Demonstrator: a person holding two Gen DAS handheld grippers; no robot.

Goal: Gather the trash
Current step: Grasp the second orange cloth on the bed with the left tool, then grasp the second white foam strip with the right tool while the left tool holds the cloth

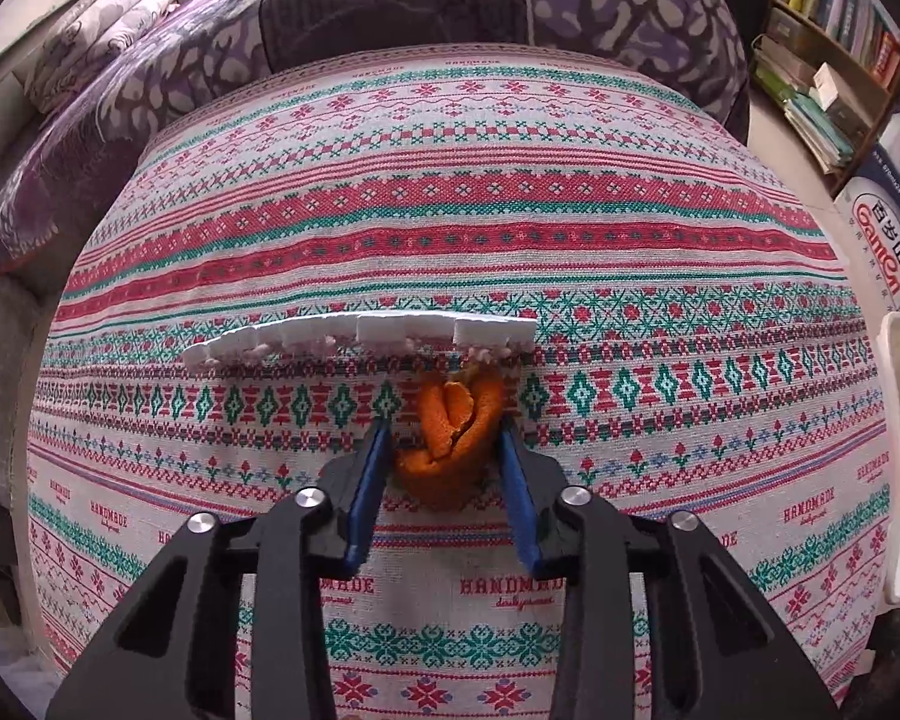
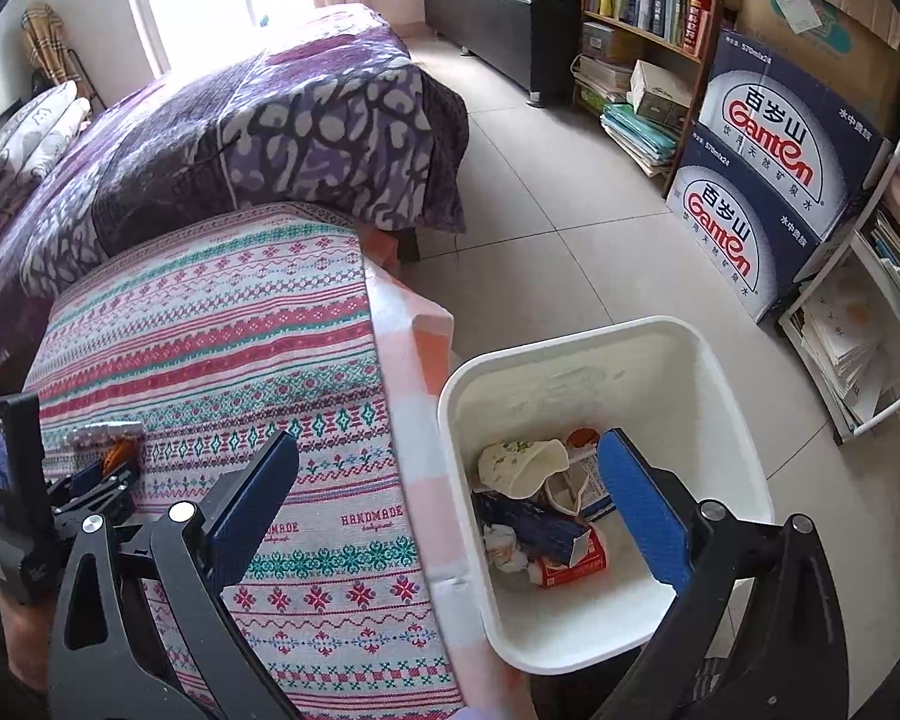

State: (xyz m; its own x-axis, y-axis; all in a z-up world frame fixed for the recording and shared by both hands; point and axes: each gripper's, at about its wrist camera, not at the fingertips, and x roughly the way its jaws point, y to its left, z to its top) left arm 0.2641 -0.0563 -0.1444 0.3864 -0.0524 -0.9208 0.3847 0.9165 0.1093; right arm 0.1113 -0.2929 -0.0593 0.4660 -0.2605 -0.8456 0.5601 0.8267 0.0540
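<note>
Progress: white bin beside the table already holds several pieces — a crushed paper cup, a dark blue carton, a red-and-white wrapper, crumpled tissue. On the table, 2 items remain as far as I can see: orange peel and blister pack.

Largest to smallest:
- Tablecloth: coarse woven fabric, red-and-green banded pattern.
- Bin: smooth hard plastic, rounded-rectangular, scuffed inside.
- Blister pack: long silvery-white strip, ribbed, just behind the peel.
- Peel: curled, pebbled rind, soft (likely springy under pressure).

Left gripper: blue pads clamped against both sides of the peel, which sits on the cloth. Right gripper: fingers spread wide, empty, over the bin's near edge.
</note>
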